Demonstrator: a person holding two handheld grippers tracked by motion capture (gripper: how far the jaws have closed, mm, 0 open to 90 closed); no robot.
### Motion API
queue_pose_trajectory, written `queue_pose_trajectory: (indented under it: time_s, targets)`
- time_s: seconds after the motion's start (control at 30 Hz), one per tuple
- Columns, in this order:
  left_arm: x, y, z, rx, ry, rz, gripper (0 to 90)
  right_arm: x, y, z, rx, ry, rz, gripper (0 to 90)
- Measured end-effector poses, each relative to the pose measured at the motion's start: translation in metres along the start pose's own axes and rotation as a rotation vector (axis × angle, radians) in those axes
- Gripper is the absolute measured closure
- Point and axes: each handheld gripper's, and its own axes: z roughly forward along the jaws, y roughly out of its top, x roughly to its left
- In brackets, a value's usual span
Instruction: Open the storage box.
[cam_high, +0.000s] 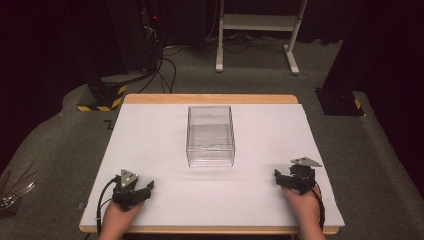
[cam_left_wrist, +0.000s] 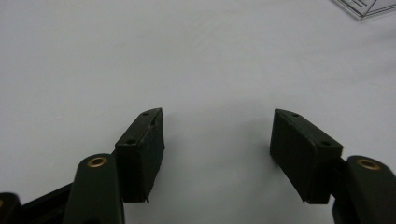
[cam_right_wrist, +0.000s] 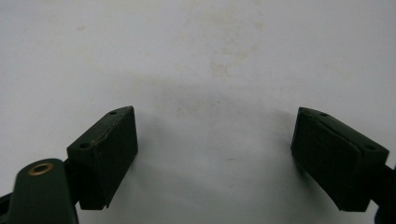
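A clear plastic box stands empty at the middle of the white table; one of its corners shows at the top right of the left gripper view. My left gripper rests near the front left of the table, held in a hand, open with nothing between its jaws. Near the front right, my right gripper is open too, with bare white surface between its jaws. Both grippers stay well short of the box.
The table has a wooden back edge. Beyond it lie grey carpet, black cables, a white frame's legs and yellow-black striped bases. Thin sticks lie on the floor at far left.
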Motion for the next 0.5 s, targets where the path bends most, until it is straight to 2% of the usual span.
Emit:
queue_pose_trajectory:
  time_s: [0.13,0.23,0.3,0.5]
  targets:
    - [0.0,0.0,0.0,0.0,0.0,0.001,35.4,0.0,0.0,-0.001,-0.001,0.003,-0.001,16.5]
    - [0.0,0.0,0.0,0.0,0.001,0.001,35.3,0.0,-0.003,-0.004,-0.014,0.013,-0.021,25.0]
    - [0.0,0.0,0.0,-0.002,0.002,0.001,35.5,0.003,-0.005,-0.008,-0.021,0.017,-0.041,27.3]
    - [-0.005,0.001,-0.002,-0.002,-0.003,0.031,42.3,0.019,-0.003,-0.022,-0.097,0.066,-0.105,35.2]
